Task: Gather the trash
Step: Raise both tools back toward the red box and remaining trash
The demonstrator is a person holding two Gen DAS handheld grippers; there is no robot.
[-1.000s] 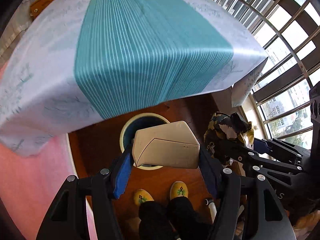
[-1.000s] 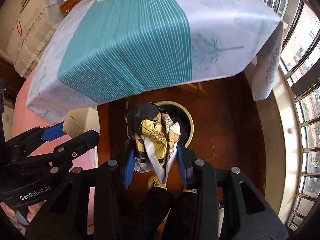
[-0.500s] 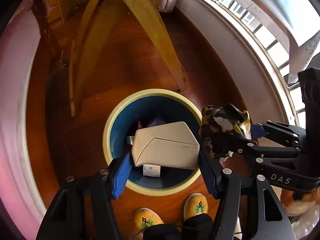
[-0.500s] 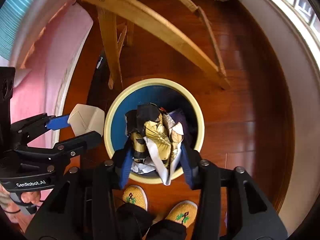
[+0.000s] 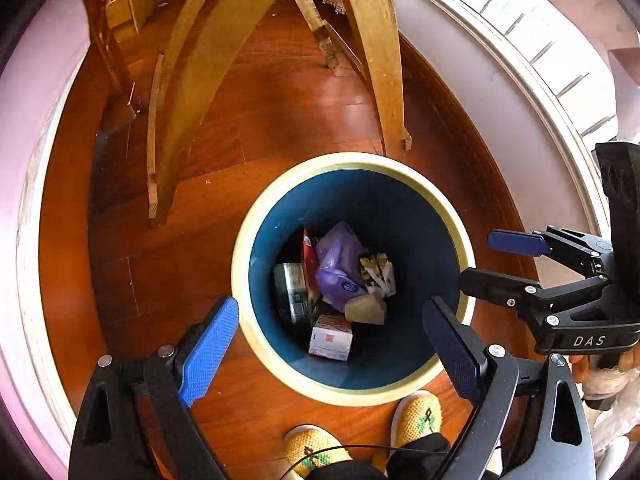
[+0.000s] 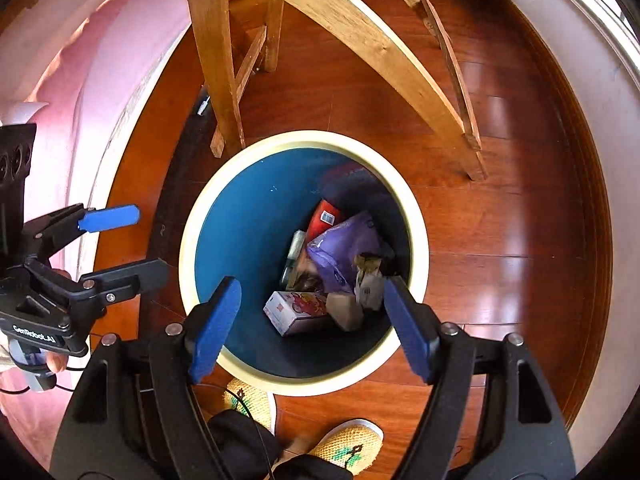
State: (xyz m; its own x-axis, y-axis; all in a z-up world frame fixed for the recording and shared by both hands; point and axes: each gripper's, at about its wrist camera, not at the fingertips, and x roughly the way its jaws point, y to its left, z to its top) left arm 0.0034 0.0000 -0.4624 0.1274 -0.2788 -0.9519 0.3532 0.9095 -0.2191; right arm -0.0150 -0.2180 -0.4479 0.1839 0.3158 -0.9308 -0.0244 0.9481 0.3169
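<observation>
A round bin (image 5: 256,236) with a cream rim and blue inside stands on the wooden floor; it also shows in the right wrist view (image 6: 240,216). In it lie a beige carton (image 5: 366,310), a crumpled yellow-black wrapper (image 5: 378,270), a purple bag (image 5: 338,264), a white box (image 5: 330,336) and other trash. The carton (image 6: 344,310) and wrapper (image 6: 370,276) show in the right wrist view too. My left gripper (image 5: 332,344) is open and empty above the bin. My right gripper (image 6: 312,316) is open and empty above it.
Wooden table legs (image 5: 376,52) stand just behind the bin. A pink cloth (image 6: 80,72) hangs at the left. A white wall and window sill (image 5: 500,72) run along the right. The person's yellow slippers (image 5: 414,416) stand at the bin's near side.
Both grippers opened over the bin. The beige carton dropped from the left one and the crumpled wrapper from the right one; both now lie in the bin.
</observation>
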